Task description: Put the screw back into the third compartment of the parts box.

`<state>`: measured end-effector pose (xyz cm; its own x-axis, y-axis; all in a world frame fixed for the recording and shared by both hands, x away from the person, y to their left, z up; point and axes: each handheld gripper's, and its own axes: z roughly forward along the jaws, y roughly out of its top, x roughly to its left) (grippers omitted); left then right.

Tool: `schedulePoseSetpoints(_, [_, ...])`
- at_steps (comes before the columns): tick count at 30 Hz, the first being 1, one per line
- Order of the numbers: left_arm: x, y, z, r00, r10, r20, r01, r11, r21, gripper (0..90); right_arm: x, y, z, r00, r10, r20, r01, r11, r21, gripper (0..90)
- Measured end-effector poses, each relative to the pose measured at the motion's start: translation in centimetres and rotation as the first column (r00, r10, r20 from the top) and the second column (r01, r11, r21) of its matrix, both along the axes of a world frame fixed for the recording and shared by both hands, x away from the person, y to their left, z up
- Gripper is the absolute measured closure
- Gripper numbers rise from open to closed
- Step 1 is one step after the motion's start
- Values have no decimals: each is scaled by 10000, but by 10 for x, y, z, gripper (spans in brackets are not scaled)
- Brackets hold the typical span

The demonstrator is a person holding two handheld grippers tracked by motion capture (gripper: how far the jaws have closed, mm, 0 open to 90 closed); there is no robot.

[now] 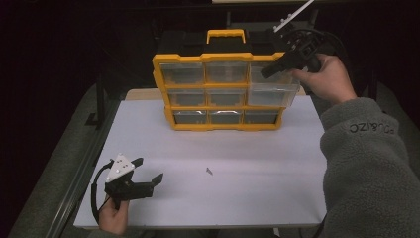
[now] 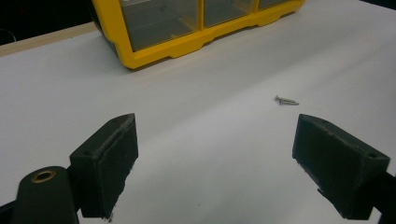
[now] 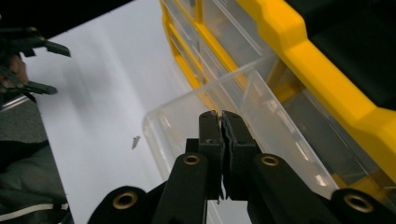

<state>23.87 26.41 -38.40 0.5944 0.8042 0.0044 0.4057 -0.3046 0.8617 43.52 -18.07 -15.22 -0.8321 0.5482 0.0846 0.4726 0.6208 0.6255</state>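
Observation:
A yellow organizer (image 1: pixel 225 57) with clear drawers stands at the back of the white table (image 1: pixel 257 198). Its middle-right drawer (image 1: pixel 272 94) is pulled out; in the right gripper view the clear drawer (image 3: pixel 196 95) looks empty. My right gripper (image 1: pixel 265 73) hovers above that drawer at the organizer's top right corner, jaws shut (image 3: pixel 222 116) with nothing visible between them. A small screw (image 1: pixel 209 171) lies loose mid-table. My left gripper (image 1: pixel 148 169) rests near the front left, jaws open (image 2: pixel 215 158) and empty, with the screw (image 2: pixel 286 100) a little ahead of it.
A black case with a yellow handle (image 1: pixel 226 34) sits behind the organizer. The table's left edge meets a dark frame (image 1: pixel 99 104). In the right gripper view, the screw (image 3: pixel 136 141) and the left gripper (image 3: pixel 58 70) appear farther off.

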Motion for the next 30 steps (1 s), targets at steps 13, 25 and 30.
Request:
schedulePoseSetpoints(13, [0, 1, 0, 10000, 29, -66, -29, 10000, -6, 138, 3, 5, -8, 9999, -113, -9, 113, 9999, -29, 772])
schedulePoseSetpoints(25, [-1, 0, 0, 9999, 88, -67, -89, 9999, -74, 138, -31, 14, 23, 9956, 703, 614, -739, 9956, 581, 730])
schedulePoseSetpoints(30, [-1, -1, 0, 10000, 81, -13, -81, 9999, -79, 138, -49, 26, 22, 9886, 1327, 709, -1367, 9891, 544, 709])
